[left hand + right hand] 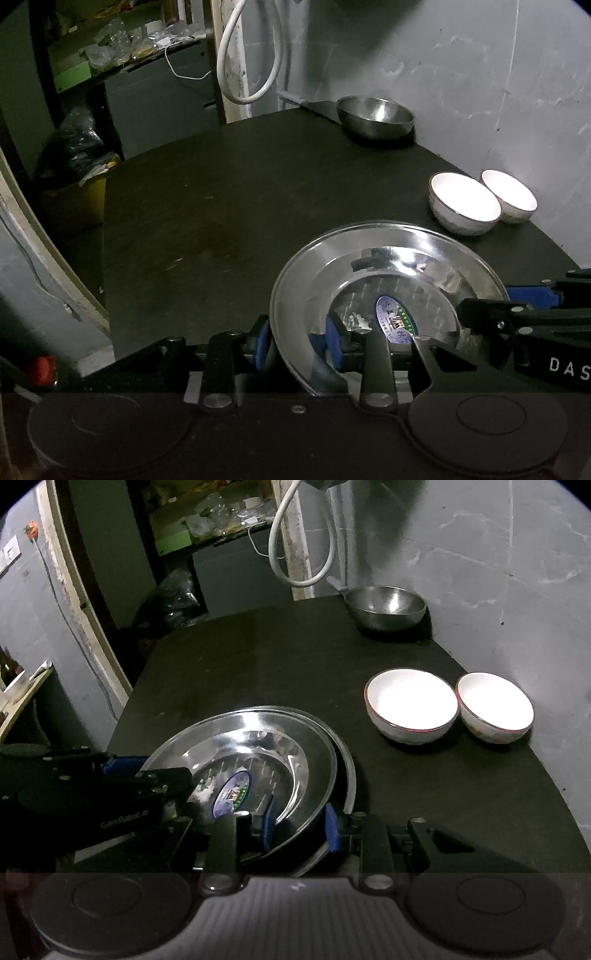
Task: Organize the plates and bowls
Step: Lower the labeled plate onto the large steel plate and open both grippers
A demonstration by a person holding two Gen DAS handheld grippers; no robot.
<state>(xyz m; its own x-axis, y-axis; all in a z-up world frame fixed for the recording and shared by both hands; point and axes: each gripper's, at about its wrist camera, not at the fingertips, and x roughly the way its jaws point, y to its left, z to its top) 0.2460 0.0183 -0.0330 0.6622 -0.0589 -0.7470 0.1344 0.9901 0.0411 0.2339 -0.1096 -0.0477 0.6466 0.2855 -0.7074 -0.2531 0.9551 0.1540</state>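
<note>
A shiny steel plate with an oval sticker sits at the near edge of the black table. My left gripper straddles its left rim, blue pads on either side with a gap. My right gripper straddles the plate's right rim the same way; a second plate rim shows beneath it. Each gripper also shows in the other's view. Two white bowls stand side by side at the right. A steel bowl stands at the far right corner.
A grey wall borders the table's right side. A white hose loop hangs behind the far edge. Cluttered shelves and bags stand beyond the table on the left.
</note>
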